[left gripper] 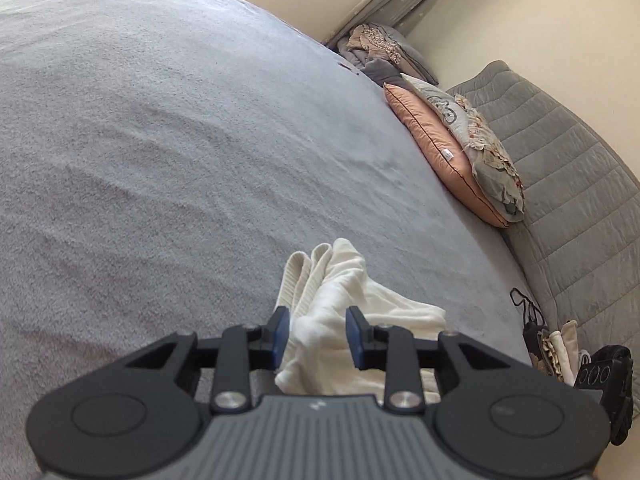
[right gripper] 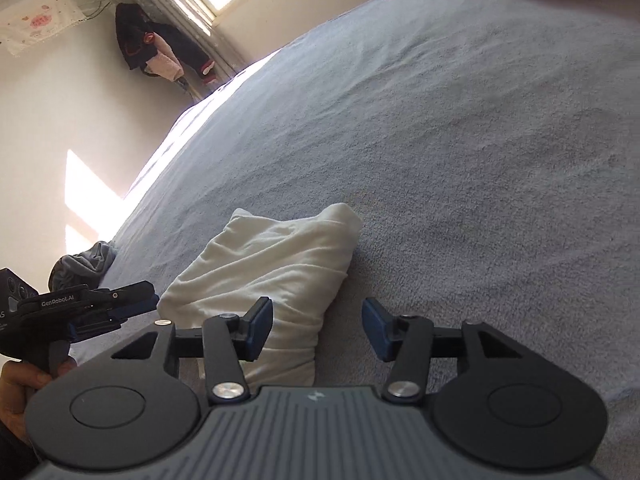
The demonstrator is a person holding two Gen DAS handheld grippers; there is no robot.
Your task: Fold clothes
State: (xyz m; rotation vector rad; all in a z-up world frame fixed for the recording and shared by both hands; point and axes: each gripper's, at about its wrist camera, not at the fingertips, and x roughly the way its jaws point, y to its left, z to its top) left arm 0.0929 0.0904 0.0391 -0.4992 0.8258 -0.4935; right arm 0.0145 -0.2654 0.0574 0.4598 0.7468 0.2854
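The white garment (right gripper: 264, 280) lies folded in a small bundle on the grey bed (right gripper: 460, 120), near its front edge. Both grippers are apart and hold nothing: the left gripper (left gripper: 316, 334) hovers with cloth between its pads but not pressed, and the right gripper (right gripper: 316, 330) is wider, half over the bundle. To finish well, I think the folds should be pressed flat before leaving. Only the left view shows the pillows (left gripper: 452, 152); only the right view shows the hanging clothes (right gripper: 160, 46).
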